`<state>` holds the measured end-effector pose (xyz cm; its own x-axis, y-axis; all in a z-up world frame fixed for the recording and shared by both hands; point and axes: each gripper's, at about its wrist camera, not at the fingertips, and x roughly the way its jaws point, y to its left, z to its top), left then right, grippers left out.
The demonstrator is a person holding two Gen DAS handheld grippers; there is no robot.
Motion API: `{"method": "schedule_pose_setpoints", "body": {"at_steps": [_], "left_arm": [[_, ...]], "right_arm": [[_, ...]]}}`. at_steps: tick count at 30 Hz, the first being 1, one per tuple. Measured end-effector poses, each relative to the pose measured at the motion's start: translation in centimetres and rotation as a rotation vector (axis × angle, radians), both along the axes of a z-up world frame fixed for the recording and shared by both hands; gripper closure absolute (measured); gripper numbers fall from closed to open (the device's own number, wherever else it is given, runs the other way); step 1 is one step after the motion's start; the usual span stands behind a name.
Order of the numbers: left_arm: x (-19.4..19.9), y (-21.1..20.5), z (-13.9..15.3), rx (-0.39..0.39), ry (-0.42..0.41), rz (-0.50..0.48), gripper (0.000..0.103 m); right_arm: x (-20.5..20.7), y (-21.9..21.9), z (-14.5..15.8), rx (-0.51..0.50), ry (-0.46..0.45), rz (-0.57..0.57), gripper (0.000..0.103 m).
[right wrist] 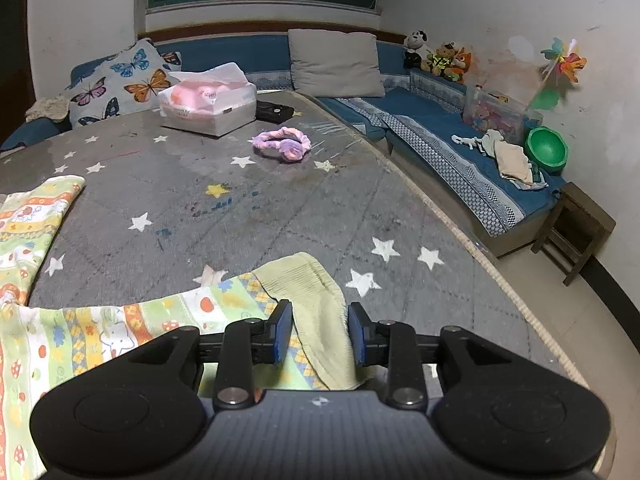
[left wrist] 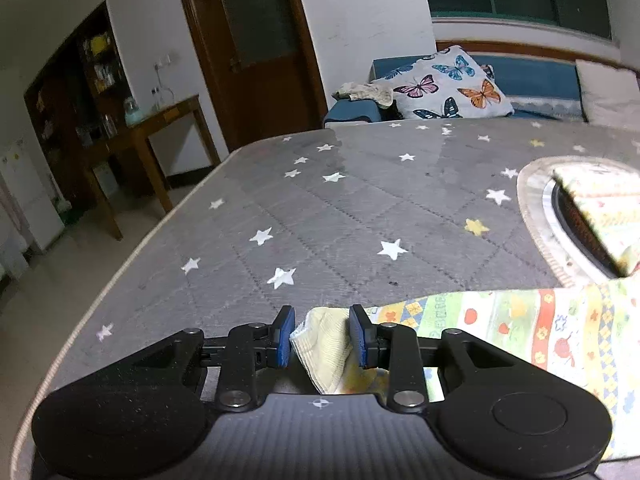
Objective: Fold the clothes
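Bench [left wrist: 360, 208]: large, covered in a grey quilted cloth with white and yellow stars; its near edge is hidden under both tools' black bodies.

Garment [right wrist: 100, 336]: child's printed piece, pale green and yellow with orange bands and small cartoon figures. It lies spread across the near part of the bench, between the two tools. Its full outline cannot be made out; both views cut it off at the frame edge and under the tool bodies. A further patterned part [right wrist: 36, 216] lies further back on the left in the right wrist view, and whether it joins the rest is unclear.

Round inset [left wrist: 536, 216] in the bench top, right side of the left view: half cut off and blurred, a folded printed cloth [left wrist: 608, 208] on it.

Right tool [right wrist: 319, 330]: jaws partly apart, a ribbed pale green cuff [right wrist: 320, 304] running between the blue pads. Gaps show on both sides; no firm clamp to be seen.

Left tool [left wrist: 322, 334]: jaws partly apart, a ribbed cream cuff [left wrist: 324, 344] bunched between the pads. It touches the right pad; whether the left pad presses on it is hard to tell.

Far side of the bench: white box [right wrist: 208, 108], purple fuzzy headband [right wrist: 282, 145].
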<state>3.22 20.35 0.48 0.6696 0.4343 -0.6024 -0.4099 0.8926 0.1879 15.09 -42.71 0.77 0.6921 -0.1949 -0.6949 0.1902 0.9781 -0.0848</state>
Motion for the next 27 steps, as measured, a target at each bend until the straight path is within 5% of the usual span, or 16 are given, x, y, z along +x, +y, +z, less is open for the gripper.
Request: {"method": "schedule_pose_setpoints", "body": {"at_steps": [8, 14, 16, 18, 21, 23, 27], "left_arm": [[-0.9, 2.0, 1.3, -0.114, -0.038, 0.016, 0.045], [-0.9, 2.3, 0.5, -0.160, -0.021, 0.016, 0.037], [-1.0, 2.4, 0.5, -0.181, -0.026, 0.011, 0.040], [-1.1, 2.4, 0.5, -0.206, -0.038, -0.012, 0.075], [-1.6, 1.7, 1.3, -0.205, -0.085, -0.038, 0.096], [-2.4, 0.5, 2.5, -0.190, -0.147, -0.096, 0.096], [-5.3, -4.0, 5.1, -0.160, -0.268, -0.398, 0.095]], "right_arm": [[-1.7, 2.4, 1.7, 0.025, -0.037, 0.101, 0.058], [-2.5, 6.7, 3.5, 0.047, -0.080, 0.254, 0.055], [-2.7, 8.1, 4.0, 0.051, -0.089, 0.295, 0.054], [-2.9, 9.2, 4.3, 0.056, -0.095, 0.328, 0.054], [-3.3, 11.0, 4.7, 0.063, -0.102, 0.380, 0.054], [-3.4, 11.9, 4.7, 0.067, -0.099, 0.405, 0.054], [-3.4, 13.3, 4.4, 0.072, -0.083, 0.445, 0.054]]}}
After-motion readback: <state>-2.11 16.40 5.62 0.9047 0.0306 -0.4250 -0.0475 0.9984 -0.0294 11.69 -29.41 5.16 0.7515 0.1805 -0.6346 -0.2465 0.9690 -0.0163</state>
